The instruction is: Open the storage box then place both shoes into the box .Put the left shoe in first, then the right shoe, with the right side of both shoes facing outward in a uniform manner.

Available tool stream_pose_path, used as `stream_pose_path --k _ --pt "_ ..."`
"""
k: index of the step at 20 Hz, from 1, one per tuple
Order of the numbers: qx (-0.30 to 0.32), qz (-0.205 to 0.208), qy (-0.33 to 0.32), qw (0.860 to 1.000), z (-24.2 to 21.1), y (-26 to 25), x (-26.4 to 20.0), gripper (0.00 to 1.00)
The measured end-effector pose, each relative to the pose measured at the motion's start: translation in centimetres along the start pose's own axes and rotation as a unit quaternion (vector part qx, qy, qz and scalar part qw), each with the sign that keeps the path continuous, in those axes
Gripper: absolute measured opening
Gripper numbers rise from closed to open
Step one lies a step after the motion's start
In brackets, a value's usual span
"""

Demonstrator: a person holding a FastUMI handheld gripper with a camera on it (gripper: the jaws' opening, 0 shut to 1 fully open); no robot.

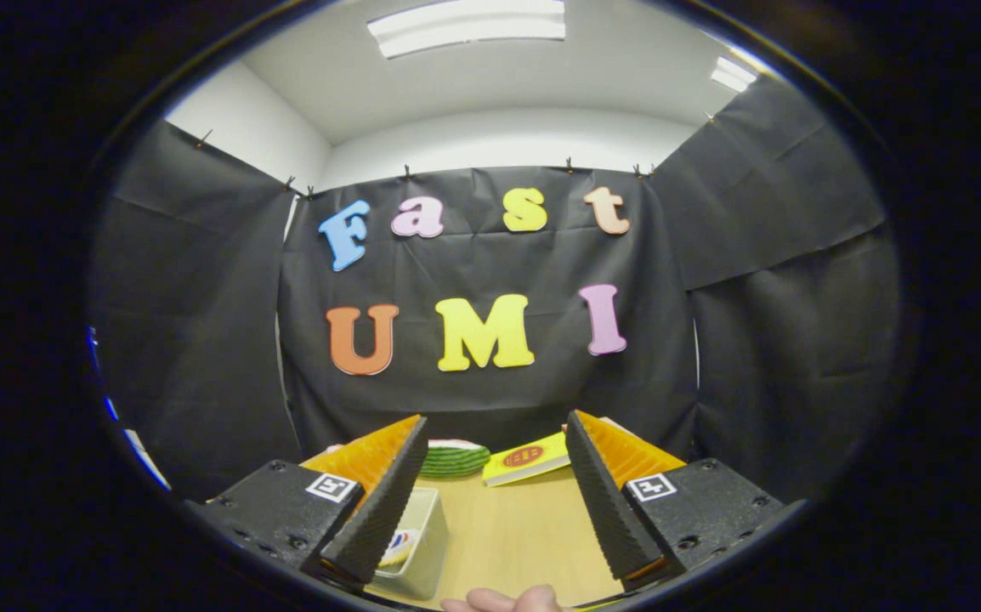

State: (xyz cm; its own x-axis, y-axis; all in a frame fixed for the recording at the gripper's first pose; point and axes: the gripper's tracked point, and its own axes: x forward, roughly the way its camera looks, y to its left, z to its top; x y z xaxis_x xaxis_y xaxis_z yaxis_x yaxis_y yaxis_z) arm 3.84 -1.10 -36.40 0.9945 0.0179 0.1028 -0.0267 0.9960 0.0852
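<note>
The gripper (495, 493) holds its fingers wide apart over bare wooden table (516, 531), gripping nothing. The storage box (414, 544) (a pale tray-like bin) sits beside the left finger; a green striped object (454, 459) and yellow book (527, 459) lie beyond at the far edge.

The gripper (490, 501) is wide open above the table (516, 535), holding nothing. A clear box (416, 544) sits by the left finger. Beyond the fingers, at the far edge, lie a green plate (455, 459) and a yellow book (526, 459). A hand (503, 600) shows at the near edge.
</note>
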Motion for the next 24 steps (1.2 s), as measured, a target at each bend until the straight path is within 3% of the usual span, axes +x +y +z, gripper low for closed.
stream_pose_path --k 8,24 --pt "0.004 -0.017 -0.012 1.000 0.4 -1.2 -1.2 1.00" --pt "0.015 -0.008 -0.003 1.000 0.2 -0.3 -0.7 1.00"
